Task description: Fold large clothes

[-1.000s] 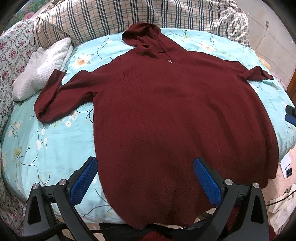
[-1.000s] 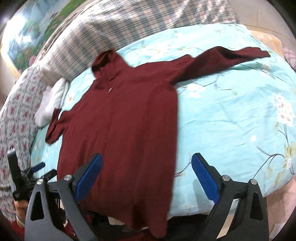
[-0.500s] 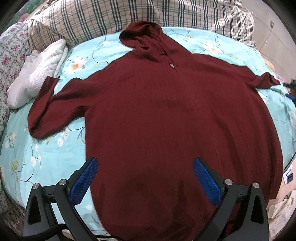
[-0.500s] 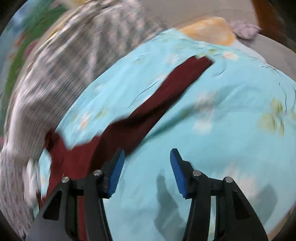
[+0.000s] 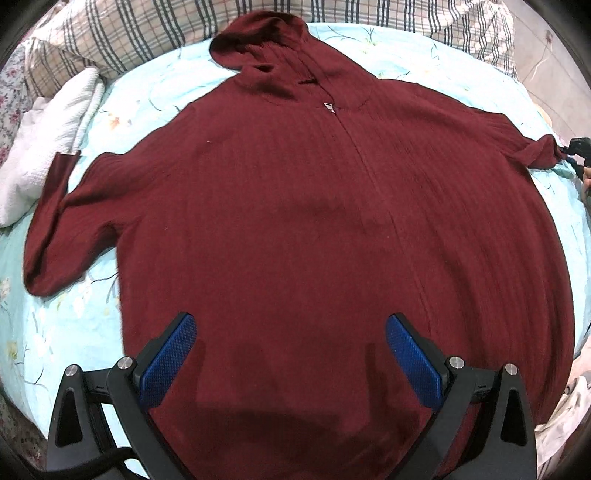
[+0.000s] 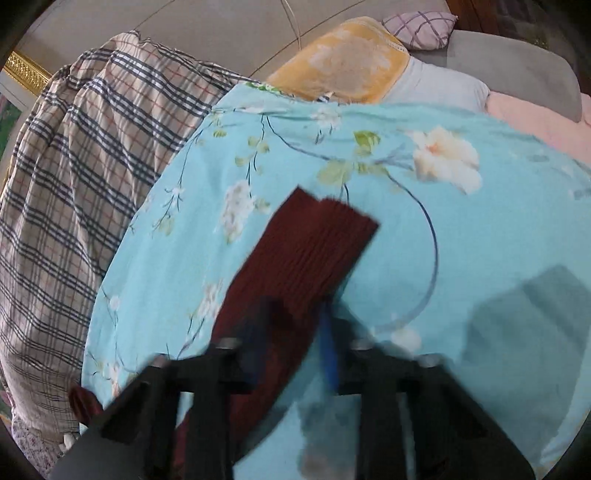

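Note:
A large dark red hooded sweater [image 5: 295, 206] lies flat, front up, on the turquoise flowered bed sheet [image 5: 74, 302], hood at the far side and both sleeves spread out. My left gripper [image 5: 291, 354] hovers open above the sweater's lower body, with nothing between its blue pads. In the right wrist view my right gripper [image 6: 295, 325] is blurred, its jaws closing tight on the right sleeve [image 6: 310, 243] just behind the cuff. The left wrist view shows that gripper [image 5: 576, 147] at the sleeve's tip on the far right.
A plaid quilt [image 5: 147, 33] is bunched along the head of the bed. A white textured cloth [image 5: 48, 140] lies beside the left sleeve. A yellow pillow [image 6: 343, 62] and a pink cover [image 6: 535, 122] sit beyond the sheet's far corner.
My right gripper swung away from the sweater's body to the right sleeve end and its jaws went from wide to closed on the sleeve. My left gripper moved further over the sweater.

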